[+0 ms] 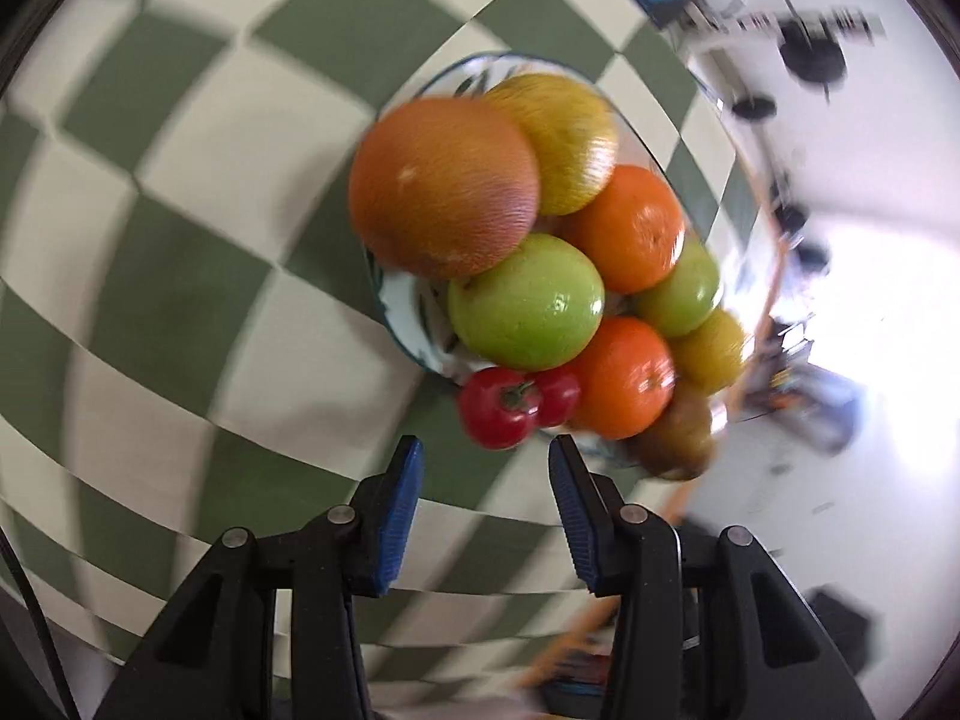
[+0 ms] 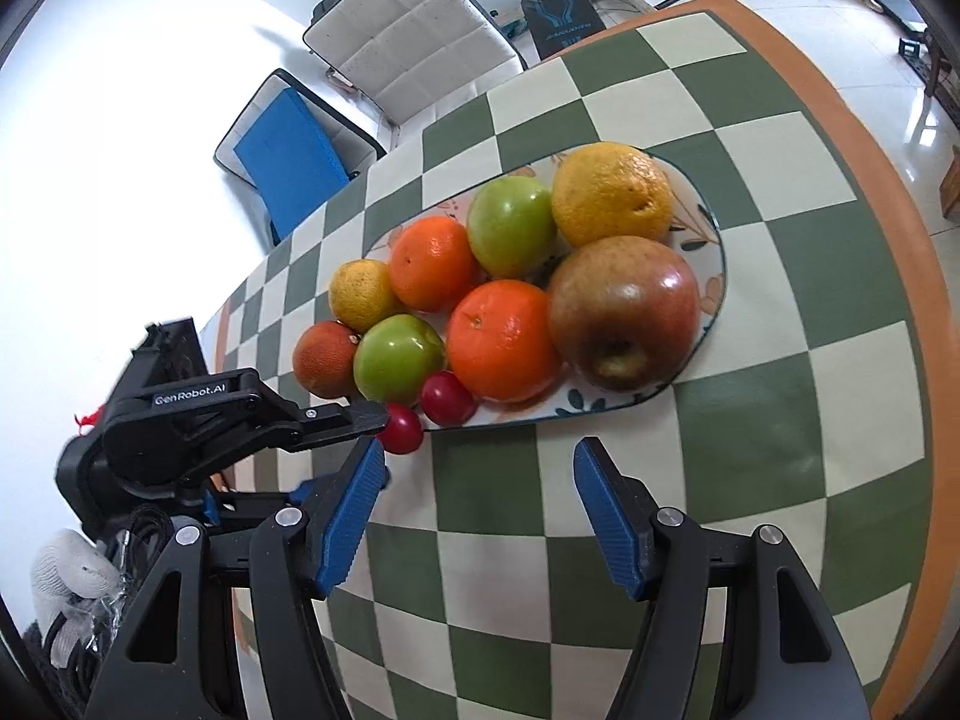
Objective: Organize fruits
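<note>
Fruits (image 2: 504,342) sit heaped on an oval plate (image 2: 714,276) on the checkered counter (image 2: 780,420). The left tool (image 1: 483,447), jaws wide and empty, hovers just short of two small red fruits (image 1: 516,405) at the plate's near edge. The right tool (image 2: 477,450) also gapes empty, near the plate. Likely best: straddle one red fruit squarely and close gently, avoiding the green apple (image 1: 527,300) just beside it.

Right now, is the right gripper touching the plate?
Apart. The right wrist view shows a strip of checkered cloth between the open right gripper and the plate rim, and nothing sits between its fingers.
</note>
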### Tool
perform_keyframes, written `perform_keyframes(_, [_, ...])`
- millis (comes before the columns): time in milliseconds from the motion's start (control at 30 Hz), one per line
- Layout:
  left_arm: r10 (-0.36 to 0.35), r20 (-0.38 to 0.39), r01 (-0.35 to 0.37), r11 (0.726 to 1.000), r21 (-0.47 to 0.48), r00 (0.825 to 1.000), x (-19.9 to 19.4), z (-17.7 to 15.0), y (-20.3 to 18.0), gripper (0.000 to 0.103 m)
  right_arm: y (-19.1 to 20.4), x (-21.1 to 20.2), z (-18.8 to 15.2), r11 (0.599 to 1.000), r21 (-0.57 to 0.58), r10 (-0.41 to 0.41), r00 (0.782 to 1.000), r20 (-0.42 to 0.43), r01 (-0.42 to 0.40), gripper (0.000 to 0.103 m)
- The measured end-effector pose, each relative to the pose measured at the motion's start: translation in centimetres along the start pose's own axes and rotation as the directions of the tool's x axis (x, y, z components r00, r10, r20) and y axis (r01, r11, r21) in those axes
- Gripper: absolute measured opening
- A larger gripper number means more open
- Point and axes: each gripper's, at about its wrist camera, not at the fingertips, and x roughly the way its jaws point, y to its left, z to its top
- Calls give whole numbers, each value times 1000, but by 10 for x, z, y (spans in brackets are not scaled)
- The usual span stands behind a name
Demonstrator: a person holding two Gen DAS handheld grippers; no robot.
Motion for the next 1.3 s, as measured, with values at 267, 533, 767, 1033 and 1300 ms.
perform_keyframes(267, [305, 287, -384, 880, 281, 908, -42, -49, -50, 66, 20, -42, -8, 934, -109, -331, 939, 94, 340, 96])
perform_keyframes(533, [280, 418, -432, 839, 331, 864, -90, -90, -63, 87, 34, -100, -9, 894, -123, -406, 895, 184, 431, 97])
perform_keyframes(767, [223, 501, -438, 822, 365, 836, -137, -142, -71, 87, 59, -161, -31, 889, -130, -399, 882, 251, 439, 98])
perform_keyframes(1033, [154, 566, -440, 796, 414, 810, -190, -203, -79, 87, 97, -231, -77, 888, -157, -367, 871, 326, 433, 98])
perform_keyframes(1300, [95, 602, -423, 797, 431, 793, -230, -240, -80, 87, 139, -296, -119, 893, -181, -317, 862, 396, 412, 98])
